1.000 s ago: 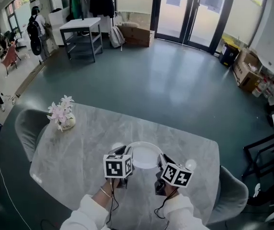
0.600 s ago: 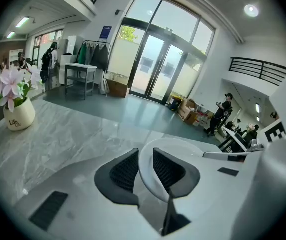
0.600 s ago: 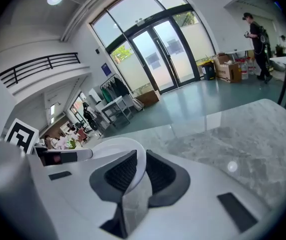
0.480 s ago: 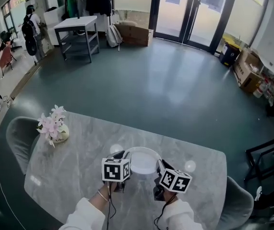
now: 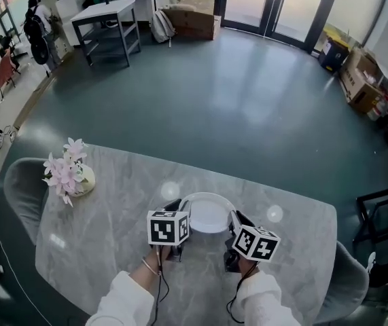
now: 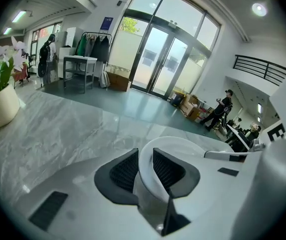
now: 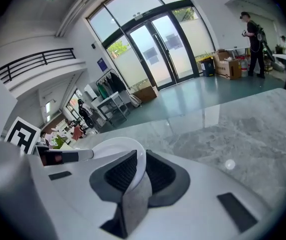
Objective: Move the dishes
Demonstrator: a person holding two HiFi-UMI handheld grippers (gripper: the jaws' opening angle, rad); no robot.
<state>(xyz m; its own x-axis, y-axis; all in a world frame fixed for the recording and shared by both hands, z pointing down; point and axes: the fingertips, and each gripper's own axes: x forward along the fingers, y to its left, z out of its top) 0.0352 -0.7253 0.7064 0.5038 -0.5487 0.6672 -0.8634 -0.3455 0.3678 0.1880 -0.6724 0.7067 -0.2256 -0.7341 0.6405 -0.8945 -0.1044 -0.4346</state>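
A white plate [image 5: 208, 214] is held between both grippers over the grey marble table [image 5: 112, 202]. My left gripper [image 5: 180, 212] is shut on the plate's left rim; in the left gripper view the plate's rim [image 6: 147, 170] runs between the two dark pads [image 6: 123, 170]. My right gripper [image 5: 236, 221] is shut on the right rim; in the right gripper view the plate's edge [image 7: 122, 149] sits pinched between the pads [image 7: 159, 173]. Whether the plate rests on the table or hangs just above it I cannot tell.
A white pot of pink flowers [image 5: 68, 172] stands at the table's left end, also visible in the left gripper view as a flower pot [image 6: 0, 106]. Grey chairs [image 5: 24, 182] flank the table. A dark floor lies beyond the far edge, with a metal table [image 5: 105, 19] and people far off.
Both grippers have come down toward the table with the plate still held between them. The plate sits lower in the head view, and the whole scene has shifted.
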